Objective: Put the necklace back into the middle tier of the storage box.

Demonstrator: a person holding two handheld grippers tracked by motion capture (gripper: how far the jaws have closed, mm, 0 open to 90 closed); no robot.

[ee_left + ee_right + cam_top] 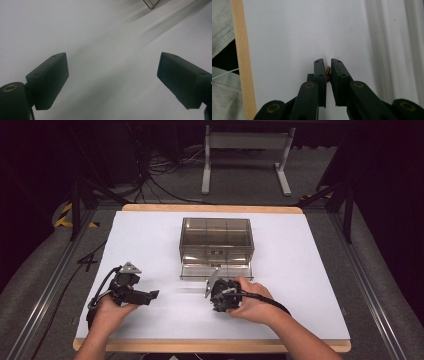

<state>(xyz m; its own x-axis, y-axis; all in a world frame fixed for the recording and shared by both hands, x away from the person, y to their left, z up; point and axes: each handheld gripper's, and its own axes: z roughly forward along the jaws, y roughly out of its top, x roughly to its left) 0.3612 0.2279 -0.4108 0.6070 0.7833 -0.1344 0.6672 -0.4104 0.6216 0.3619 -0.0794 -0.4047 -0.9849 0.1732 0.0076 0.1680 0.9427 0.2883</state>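
You've got two tongs on the white tabletop (150, 235) and one clear smoky drawer cabinet (216, 240) in the middle, its single bottom drawer (216, 270) pulled out toward you. Your left tongs (150, 296) sit well apart from the cabinet with jaws spread wide and nothing between them, bare tabletop under them in the left gripper view. Your right tongs (328, 72) are just in front of the open drawer, jaws nearly together, pinching one small orange-brown object (328, 71) that's too small to identify, near the tabletop's wooden edge (243, 65).
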